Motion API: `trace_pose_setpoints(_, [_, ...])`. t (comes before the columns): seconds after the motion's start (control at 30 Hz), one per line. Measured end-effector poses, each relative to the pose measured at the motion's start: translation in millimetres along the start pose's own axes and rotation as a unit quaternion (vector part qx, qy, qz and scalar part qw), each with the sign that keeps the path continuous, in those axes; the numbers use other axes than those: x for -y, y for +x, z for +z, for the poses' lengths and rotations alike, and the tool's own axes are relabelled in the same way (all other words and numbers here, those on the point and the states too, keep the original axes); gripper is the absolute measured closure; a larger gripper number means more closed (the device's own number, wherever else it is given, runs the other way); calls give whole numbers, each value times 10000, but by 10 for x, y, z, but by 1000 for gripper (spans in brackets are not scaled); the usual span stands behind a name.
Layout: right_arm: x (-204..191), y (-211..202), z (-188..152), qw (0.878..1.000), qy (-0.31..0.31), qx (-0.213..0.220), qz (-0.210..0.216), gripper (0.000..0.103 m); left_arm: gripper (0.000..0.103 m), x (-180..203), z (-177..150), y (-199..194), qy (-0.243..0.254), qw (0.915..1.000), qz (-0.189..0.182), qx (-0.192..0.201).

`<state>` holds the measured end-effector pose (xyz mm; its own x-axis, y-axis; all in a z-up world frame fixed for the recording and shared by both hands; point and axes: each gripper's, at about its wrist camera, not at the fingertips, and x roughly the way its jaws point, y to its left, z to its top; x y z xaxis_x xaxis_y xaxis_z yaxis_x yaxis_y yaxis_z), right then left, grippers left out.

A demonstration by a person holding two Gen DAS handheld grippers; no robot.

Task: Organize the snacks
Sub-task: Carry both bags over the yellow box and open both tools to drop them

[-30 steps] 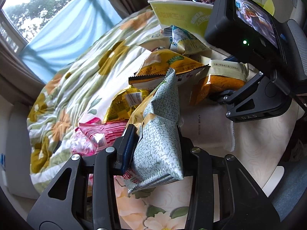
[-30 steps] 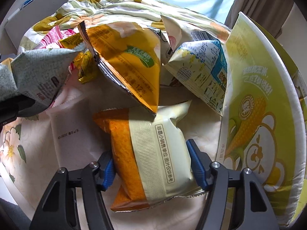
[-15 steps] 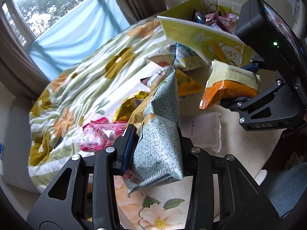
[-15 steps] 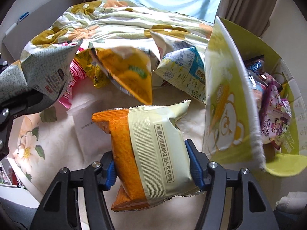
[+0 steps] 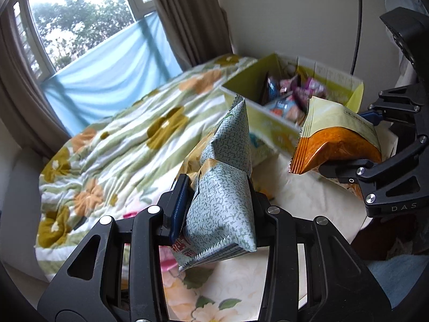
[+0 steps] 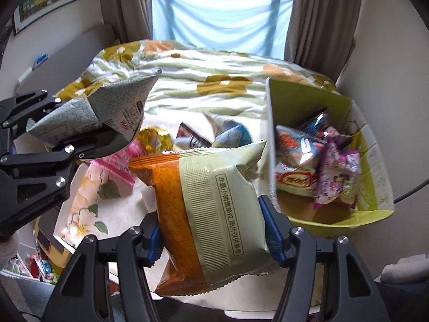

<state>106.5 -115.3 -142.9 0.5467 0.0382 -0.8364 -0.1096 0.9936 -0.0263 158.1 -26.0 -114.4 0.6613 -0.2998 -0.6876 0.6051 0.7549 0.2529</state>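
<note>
My left gripper (image 5: 214, 201) is shut on a grey-green patterned snack bag (image 5: 225, 187) and holds it up above the bed. The same bag (image 6: 107, 112) shows at the left in the right wrist view. My right gripper (image 6: 209, 230) is shut on an orange and pale green snack bag (image 6: 206, 214), also lifted; it shows at the right in the left wrist view (image 5: 337, 136). A yellow-green cardboard box (image 6: 295, 102) stands open to the right, with several snack packets (image 6: 316, 158) inside. The box also shows in the left wrist view (image 5: 270, 123).
Loose snack packets lie on the bed: a pink one (image 6: 118, 163), a gold one (image 6: 155, 139), a blue one (image 6: 233, 134). A floral quilt (image 5: 120, 139) covers the bed. A window with curtains (image 6: 222, 18) is beyond. A wall stands right of the box.
Both grippers have risen well above the bed with their bags. The box now shows from above, its inside in view. The right bag is nearer the box.
</note>
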Motion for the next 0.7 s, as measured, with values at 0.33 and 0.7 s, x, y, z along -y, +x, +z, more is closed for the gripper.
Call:
trace_pose_setpoints(0.33, [972, -345, 221, 9973, 568, 441, -136, 45, 68, 529, 889, 152, -320, 9984, -355, 303])
trace_pose_setpoints(0.7, [2110, -246, 255, 9967, 658, 458, -94, 45, 68, 1259, 1501, 1142, -1052, 9900, -898, -279])
